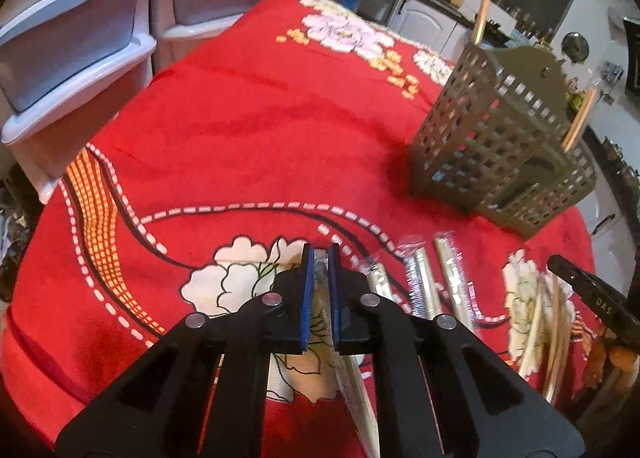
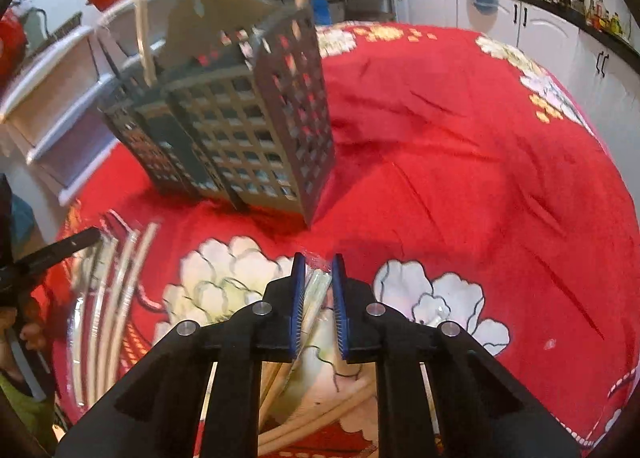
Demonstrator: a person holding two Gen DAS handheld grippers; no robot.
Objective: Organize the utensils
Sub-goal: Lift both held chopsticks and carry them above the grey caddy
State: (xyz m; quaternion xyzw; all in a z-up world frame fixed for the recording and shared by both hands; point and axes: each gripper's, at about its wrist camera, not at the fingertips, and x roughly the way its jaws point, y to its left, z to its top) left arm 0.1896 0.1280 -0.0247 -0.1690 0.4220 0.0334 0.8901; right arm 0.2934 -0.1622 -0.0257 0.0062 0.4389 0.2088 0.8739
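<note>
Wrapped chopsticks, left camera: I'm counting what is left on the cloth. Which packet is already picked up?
The packet pinched between the left gripper's blue fingers; the other three packets lie loose on the red cloth just to its right.

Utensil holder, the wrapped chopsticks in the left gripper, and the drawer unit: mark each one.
Utensil holder (image 1: 476,138), left wrist view, on its perforated side wall.
Wrapped chopsticks (image 1: 320,278), left wrist view, on the wrapper between the blue pads.
Drawer unit (image 1: 68,30), left wrist view, on a drawer front.
</note>
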